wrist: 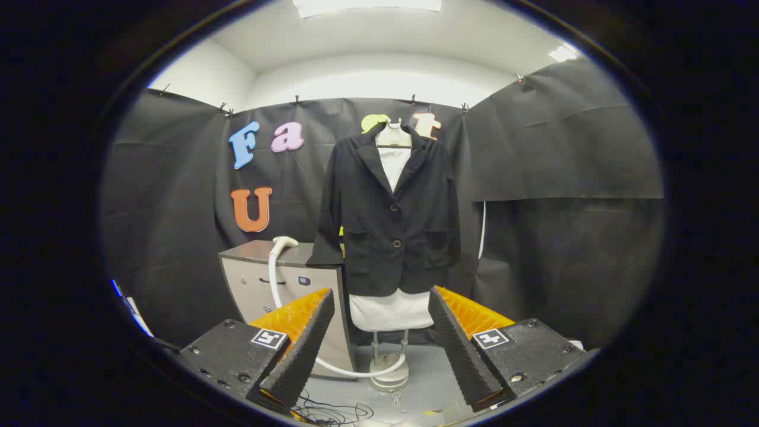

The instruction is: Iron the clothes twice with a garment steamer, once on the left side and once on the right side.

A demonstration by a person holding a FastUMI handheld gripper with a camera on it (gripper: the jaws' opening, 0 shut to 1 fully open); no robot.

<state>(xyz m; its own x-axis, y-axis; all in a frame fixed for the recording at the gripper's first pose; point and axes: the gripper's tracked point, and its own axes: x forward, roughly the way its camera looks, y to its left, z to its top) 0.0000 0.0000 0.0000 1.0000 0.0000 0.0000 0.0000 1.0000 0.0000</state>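
Steamer head: the white nozzle [284,242] lies on top of a grey cabinet [261,284], beyond the left finger and well apart from it; nothing is touching it yet.
Gripper: the gripper [380,332] stands with its fingers wide apart and empty, ridged black pads facing each other.
Hose: a white hose [274,279] drops from the head down the cabinet front and curls along the floor to the stand's base [388,376], between the fingers.
Handling, as a guess: the head looks light, rigid and smooth, so it may slip; the hose is bendy and will drag on it.
Where to grip: the curved neck just behind the nozzle, pads across its width.
Garment: a black blazer [388,219] over a white underlayer [391,309] hangs on a mannequin stand beyond the fingers, soft cloth, buttoned.
Floor: loose thin cables [332,410] lie just ahead of the left finger.
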